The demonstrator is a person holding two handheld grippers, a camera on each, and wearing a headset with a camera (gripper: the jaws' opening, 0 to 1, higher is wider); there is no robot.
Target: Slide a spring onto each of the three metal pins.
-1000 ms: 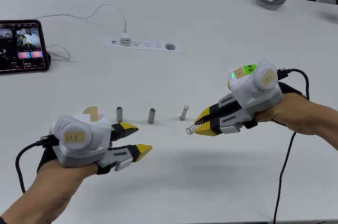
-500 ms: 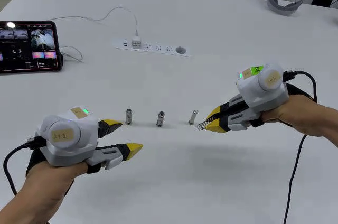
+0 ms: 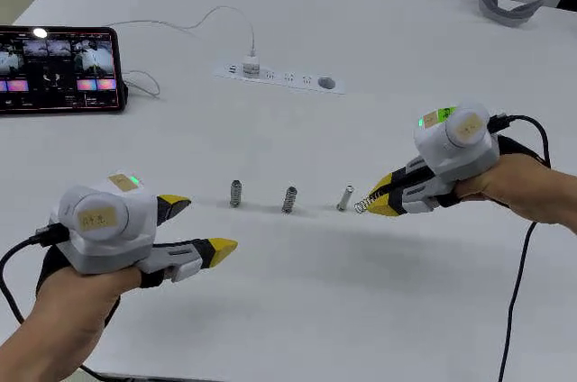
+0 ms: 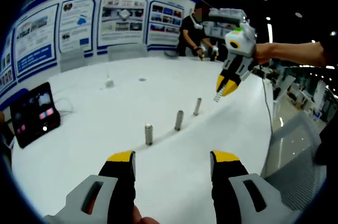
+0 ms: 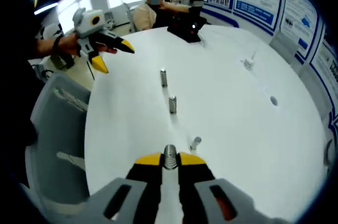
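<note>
Three metal pins (image 3: 288, 199) in a row on the worktop (image 3: 361, 310), two wearing springs (image 3: 235, 193), right tongs (image 3: 371, 204) pinching a spring (image 3: 362, 206) beside the bare pin (image 3: 345, 198), left tongs (image 3: 207, 222) spread

The rear of the spring (image 3: 363, 206) is hidden between the closed jaws of the right tongs (image 3: 380, 203); just its front coils stick out. In the head view it cannot be told whether its tip touches the bare pin (image 3: 346, 198) or stops just beside it. In the left gripper view the middle pin (image 4: 179, 120) and the left pin (image 4: 148, 133) are too blurred to show any coils. The tablet (image 3: 59, 68) is cut off by the left edge, its screen too small to read. The cable (image 3: 517, 283) runs off the bottom edge.
</note>
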